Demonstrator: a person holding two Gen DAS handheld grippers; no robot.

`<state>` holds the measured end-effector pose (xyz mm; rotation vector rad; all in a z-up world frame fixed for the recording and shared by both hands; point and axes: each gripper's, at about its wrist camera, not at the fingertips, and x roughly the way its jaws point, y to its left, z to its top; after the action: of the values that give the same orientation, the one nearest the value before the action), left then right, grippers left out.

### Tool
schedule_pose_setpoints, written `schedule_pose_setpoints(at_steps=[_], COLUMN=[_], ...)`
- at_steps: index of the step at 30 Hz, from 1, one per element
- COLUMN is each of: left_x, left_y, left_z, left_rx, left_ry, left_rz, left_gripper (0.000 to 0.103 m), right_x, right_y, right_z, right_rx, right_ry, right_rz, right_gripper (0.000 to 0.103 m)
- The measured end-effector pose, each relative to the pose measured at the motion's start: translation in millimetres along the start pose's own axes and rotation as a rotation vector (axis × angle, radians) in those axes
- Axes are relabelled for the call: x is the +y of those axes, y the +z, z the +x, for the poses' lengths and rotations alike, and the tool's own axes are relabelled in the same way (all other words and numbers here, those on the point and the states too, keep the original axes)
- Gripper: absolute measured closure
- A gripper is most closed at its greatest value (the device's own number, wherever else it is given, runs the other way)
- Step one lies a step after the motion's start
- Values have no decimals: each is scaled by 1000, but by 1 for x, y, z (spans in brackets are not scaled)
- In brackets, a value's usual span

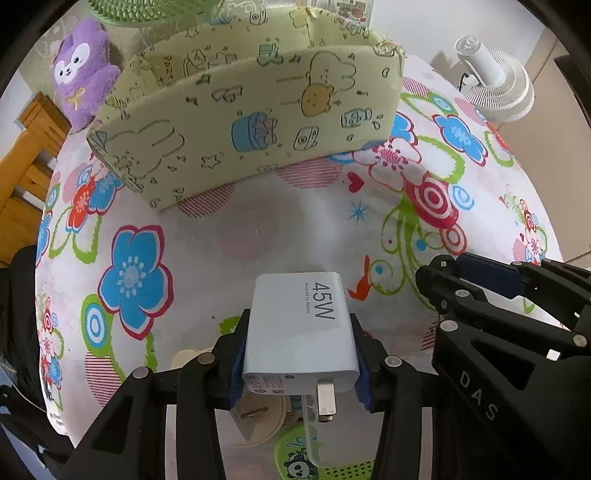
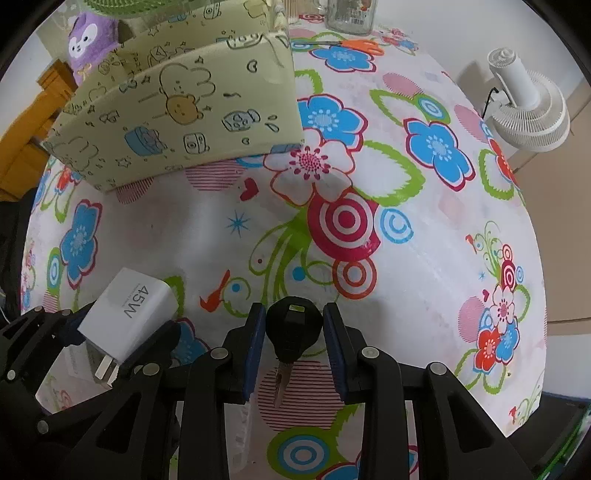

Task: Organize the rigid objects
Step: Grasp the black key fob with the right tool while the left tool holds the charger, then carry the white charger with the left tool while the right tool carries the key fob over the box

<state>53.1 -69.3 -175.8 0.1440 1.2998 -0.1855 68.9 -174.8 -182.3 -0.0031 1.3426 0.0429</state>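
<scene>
Two hand-held grippers work side by side above a flower-print tablecloth, in front of a pale yellow storage box printed with cartoon animals. The left gripper pinches a white 45W charger between its blue-padded fingers, both pads pressed flat against the charger's sides, its metal plug prongs pointing back toward the camera; the charger is raised above the cloth, in front of the box's long front wall and well apart from it. To the right of the charger, the right gripper has its fingers closed against the black head of a key, whose metal blade points back toward the camera; whether the key is lifted clear of the cloth cannot be told. In the left wrist view the right gripper shows only from the side. Behind the box sit a purple plush toy to its left and a glass jar to its right, with an orange-handled tool lying just in front of the jar. A white fan stands beyond the table edge, far right of the box. Below the charger lie a wooden disc and a green panda-print item.
</scene>
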Motion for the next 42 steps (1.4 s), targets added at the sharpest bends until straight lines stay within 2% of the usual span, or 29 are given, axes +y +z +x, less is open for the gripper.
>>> schedule_pose_setpoints(at_steps=[8, 14, 22, 42], left_x=[4, 2, -6, 1], left_y=[11, 4, 15, 22], left_z=[-16, -30, -47, -101], left_rx=[-21, -50, -86, -177], left_ry=[14, 26, 40, 70], left_rz=[2, 3, 3, -27], left_gripper=[55, 55, 55, 55], right_x=[-2, -4, -2, 8], right_y=[5, 9, 18, 29], right_z=[-14, -28, -47, -104], right_rx=[-21, -49, -83, -185], right_ry=[9, 16, 24, 42], right_rz=[-7, -17, -29, -63], right_gripper=[68, 68, 68, 68])
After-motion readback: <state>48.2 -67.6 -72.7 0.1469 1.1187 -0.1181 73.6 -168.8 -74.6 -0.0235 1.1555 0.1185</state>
